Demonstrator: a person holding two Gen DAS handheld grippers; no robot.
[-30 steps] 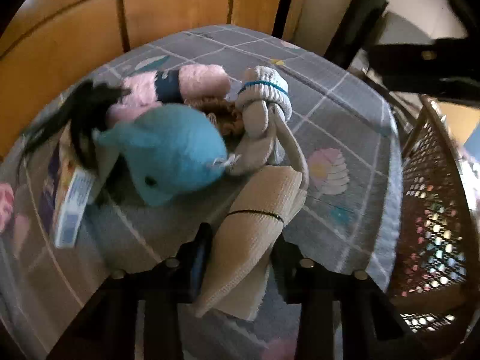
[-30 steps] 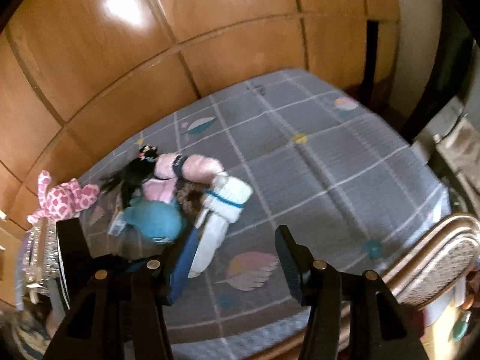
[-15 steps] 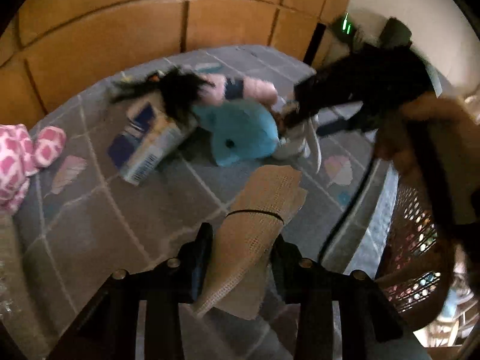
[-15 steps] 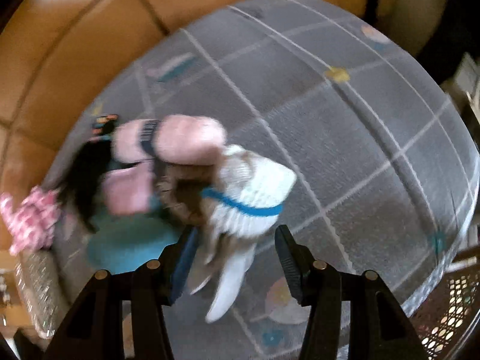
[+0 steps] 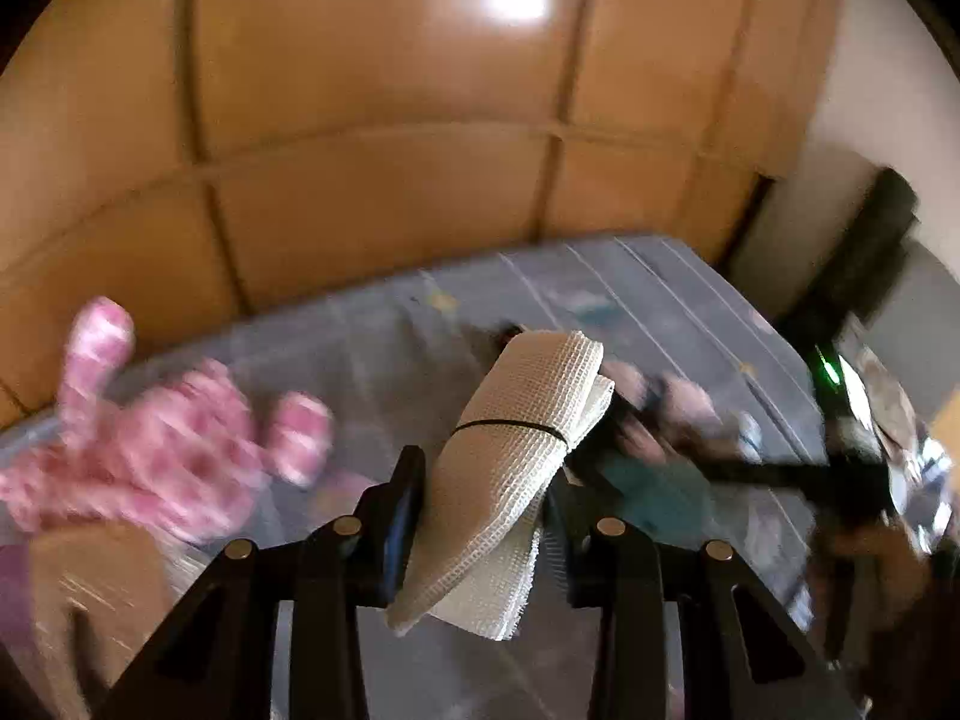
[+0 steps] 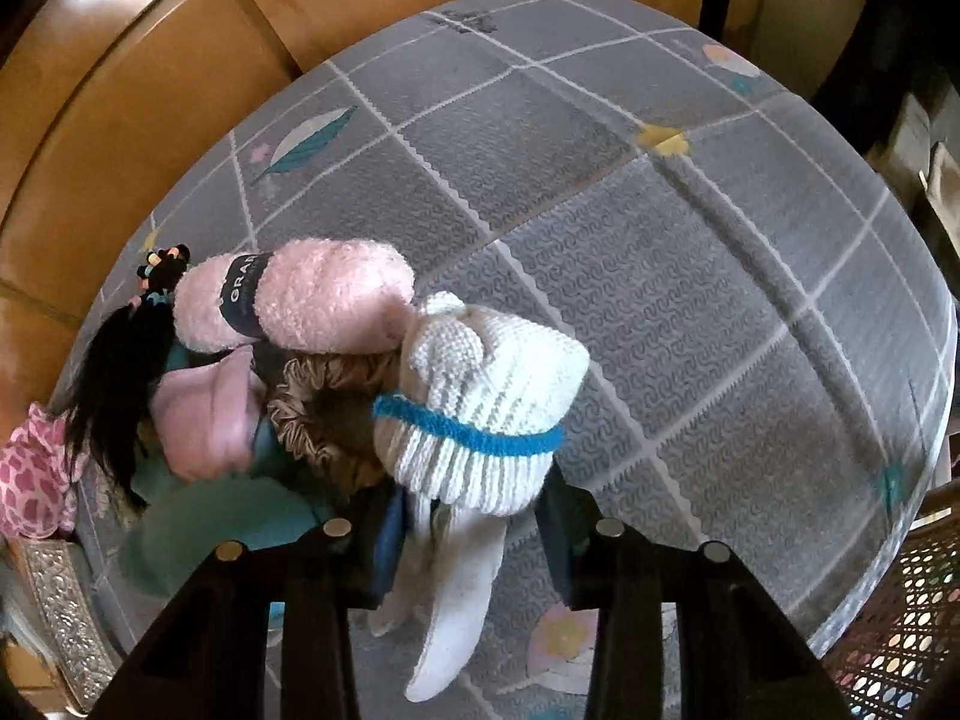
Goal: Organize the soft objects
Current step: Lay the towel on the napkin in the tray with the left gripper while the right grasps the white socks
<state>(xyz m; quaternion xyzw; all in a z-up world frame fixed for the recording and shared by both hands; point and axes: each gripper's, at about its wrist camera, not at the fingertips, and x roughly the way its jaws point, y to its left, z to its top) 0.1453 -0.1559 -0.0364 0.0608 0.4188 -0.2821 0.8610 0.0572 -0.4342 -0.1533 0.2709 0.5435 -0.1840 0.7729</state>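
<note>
Two tools in play. Left tool (image 5: pixel 483 516) clamps a rolled cloth (image 5: pixel 516 450) up off the bed (image 5: pixel 660 300). Right tool (image 6: pixel 474 531) has just been closing on the knit hat (image 6: pixel 486 414), pads touching it, atop the toy pile beside pink yarn (image 6: pixel 300 294).

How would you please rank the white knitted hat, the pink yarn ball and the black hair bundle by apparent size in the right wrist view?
1. White knitted hat, though it sits nearest the camera.
2. Pink yarn ball, close behind, so that gap is unsure.
3. Black hair bundle, thinnest.
</note>
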